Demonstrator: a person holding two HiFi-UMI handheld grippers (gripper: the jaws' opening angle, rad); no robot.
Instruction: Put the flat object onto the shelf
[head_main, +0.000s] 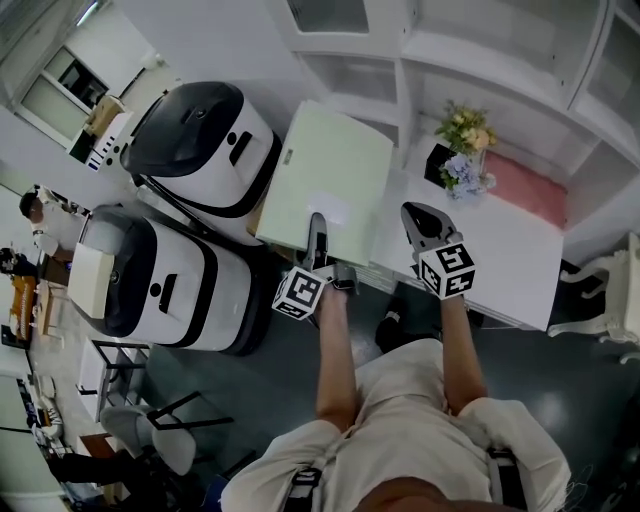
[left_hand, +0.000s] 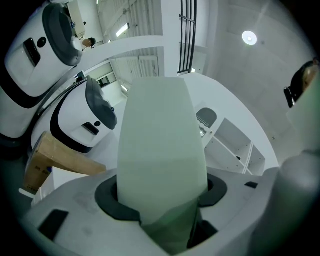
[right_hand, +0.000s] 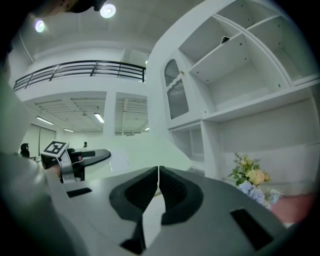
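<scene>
Room: white hall, dark floor, seen steeply from above in the head view.

- Shelf (head_main: 420, 50): white unit with open compartments, along the top of the frame; in the right gripper view it fills the upper right (right_hand: 240, 60).
- Table (head_main: 520, 260): white, right of centre, below the shelf.
- Flowers (head_main: 465, 150): yellow and blue bunch at the table's far end; also at the lower right of the right gripper view (right_hand: 252, 180).
- Pink cloth (head_main: 525, 185): lies on the table just right of the flowers.
- Two machines, white with black tops: one at upper left (head_main: 200, 140), one below it (head_main: 160, 285).
- Brown box (left_hand: 50, 165): at lower left of the left gripper view, beside the nearer machine.
- Board (head_main: 325, 180): the flat thing, pale green, centre of the frame, between the machines and the table. It is held in the air, not on the shelf.
- My left gripper (head_main: 317, 225): clamped on the board's near edge. In its own view the board (left_hand: 160, 150) rises from between the jaws and fills the middle.
- My right gripper (head_main: 425, 225): over the table's near left part, just right of the board. In its own view (right_hand: 158, 187) the jaws meet with nothing between them.
</scene>
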